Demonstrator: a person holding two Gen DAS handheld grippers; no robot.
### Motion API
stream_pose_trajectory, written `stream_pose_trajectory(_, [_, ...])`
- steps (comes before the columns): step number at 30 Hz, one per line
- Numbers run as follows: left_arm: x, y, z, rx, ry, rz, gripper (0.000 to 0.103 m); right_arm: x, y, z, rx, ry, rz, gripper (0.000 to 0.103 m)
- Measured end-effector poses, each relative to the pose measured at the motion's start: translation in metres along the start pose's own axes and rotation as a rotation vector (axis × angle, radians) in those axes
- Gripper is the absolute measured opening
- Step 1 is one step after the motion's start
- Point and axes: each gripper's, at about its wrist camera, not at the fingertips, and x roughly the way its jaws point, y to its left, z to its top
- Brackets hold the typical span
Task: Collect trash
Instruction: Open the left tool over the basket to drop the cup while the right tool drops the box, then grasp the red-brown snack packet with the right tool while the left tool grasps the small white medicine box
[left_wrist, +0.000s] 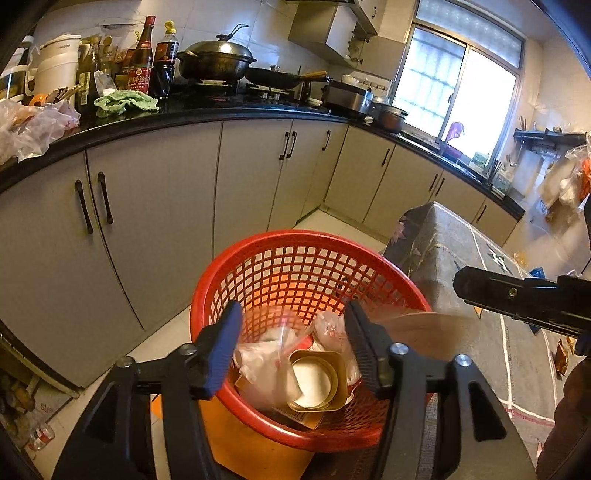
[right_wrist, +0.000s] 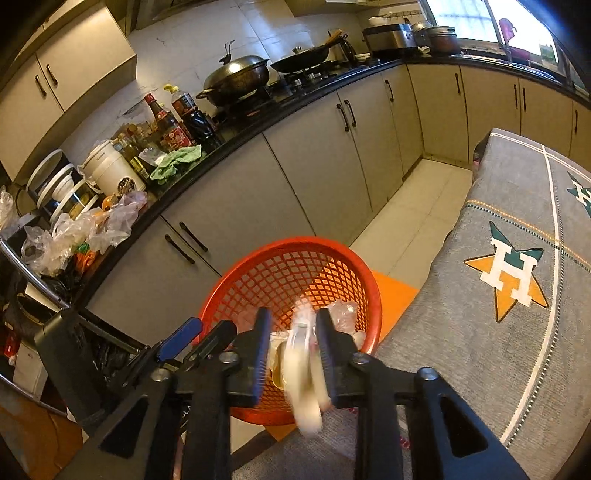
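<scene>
A grey cabinet run (left_wrist: 155, 206) under a black counter (left_wrist: 110, 125) curves across the kitchen, with a lidded wok (left_wrist: 216, 61) on the stove. A table under a grey cloth (right_wrist: 509, 258) stands to the right of a red basket (left_wrist: 258, 254) on the floor.

The basket is a lattice bin, close against the table's edge. It holds trash: a gold square tin (left_wrist: 319, 380) with a white inside, crumpled plastic bags (left_wrist: 266, 354) beside it, and cardboard beneath.

The left gripper (left_wrist: 293, 354) hangs over the basket with its jaws spread; a thin clear film shows blurred between them, and I cannot tell if the pads touch it.

The right gripper (right_wrist: 293, 354) points down at the basket's near rim. A blurred white piece (right_wrist: 303, 376) lies between its jaws, which stand a little apart; whether they press it is unclear.
</scene>
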Motion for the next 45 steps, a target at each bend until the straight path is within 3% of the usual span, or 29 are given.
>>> stream_pose_trajectory(8, [-0.012, -0.012, 0.003, 0.015, -0.014, -0.013, 0.057, -0.035, -0.024, -0.006, 0.051, -0.045, -0.017, 0.028])
stream_pose_trajectory(14, [-0.031, -0.036, 0.007, 0.062, -0.044, -0.041, 0.058, -0.087, -0.066, -0.022, 0.117, -0.106, -0.085, 0.028])
stream_pose_trajectory(18, [-0.044, -0.061, 0.007, 0.117, -0.058, -0.066, 0.061, -0.131, -0.105, -0.034, 0.168, -0.158, -0.182, 0.03])
stream_pose_trajectory(22, [-0.055, -0.094, 0.001, 0.181, -0.055, -0.105, 0.062, -0.18, -0.162, -0.05, 0.26, -0.208, -0.304, 0.041])
stream_pose_trajectory(25, [-0.059, -0.121, -0.007, 0.226, -0.038, -0.138, 0.064, -0.215, -0.208, -0.064, 0.335, -0.234, -0.434, 0.046])
stream_pose_trajectory(28, [-0.059, -0.154, -0.017, 0.288, 0.007, -0.194, 0.065, -0.239, -0.253, -0.079, 0.425, -0.223, -0.51, 0.05])
stream_pose_trajectory(33, [-0.063, -0.219, -0.029, 0.417, 0.084, -0.293, 0.071, -0.247, -0.301, -0.089, 0.486, -0.168, -0.551, 0.05])
stream_pose_trajectory(37, [-0.064, -0.269, -0.031, 0.511, 0.123, -0.351, 0.081, -0.238, -0.315, -0.089, 0.47, -0.134, -0.525, 0.057])
stream_pose_trajectory(41, [-0.054, -0.32, -0.03, 0.586, 0.165, -0.393, 0.087, -0.219, -0.314, -0.092, 0.442, -0.113, -0.53, 0.056])
stream_pose_trajectory(42, [-0.047, -0.331, -0.03, 0.6, 0.183, -0.4, 0.088, -0.217, -0.317, -0.094, 0.442, -0.105, -0.529, 0.05])
stream_pose_trajectory(43, [-0.038, -0.344, -0.03, 0.614, 0.203, -0.412, 0.088, -0.216, -0.319, -0.096, 0.445, -0.096, -0.516, 0.034])
stream_pose_trajectory(45, [-0.024, -0.362, -0.03, 0.638, 0.226, -0.404, 0.088, -0.217, -0.323, -0.1, 0.446, -0.102, -0.493, 0.033])
